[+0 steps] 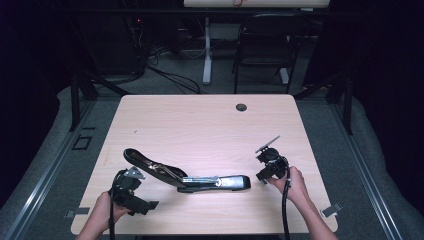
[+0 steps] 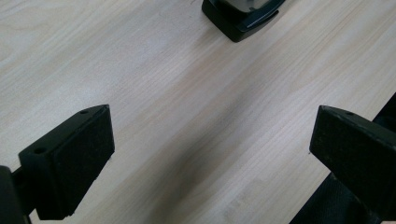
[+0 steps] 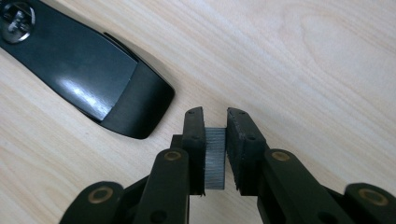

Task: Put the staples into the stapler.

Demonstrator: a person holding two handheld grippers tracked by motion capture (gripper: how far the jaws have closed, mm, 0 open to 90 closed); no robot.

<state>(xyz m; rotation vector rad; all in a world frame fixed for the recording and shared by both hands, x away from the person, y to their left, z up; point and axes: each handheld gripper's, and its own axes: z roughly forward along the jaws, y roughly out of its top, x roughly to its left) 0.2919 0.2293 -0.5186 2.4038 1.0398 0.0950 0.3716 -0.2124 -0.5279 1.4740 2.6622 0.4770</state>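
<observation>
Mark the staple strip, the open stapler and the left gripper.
staple strip (image 3: pixel 215 157), right gripper view, on its grey ribbed face between the right gripper's pads.
stapler (image 1: pixel 235 182), high view, on the black base end.
left gripper (image 2: pixel 210 140), left gripper view, midway between its open fingertips.

Open stapler (image 1: pixel 187 176) mid-table, between hand-held grippers

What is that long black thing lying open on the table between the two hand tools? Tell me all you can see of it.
It looks like a large black stapler, swung open so its two arms spread apart and lie along the light wooden table. The left arm is curved and angles toward the far left; the right arm is flatter, glossy, ending in a rounded tip. Silvery metal parts show near the hinge in the middle, and a screw sits in the black body. Neither hand tool touches it.
</observation>
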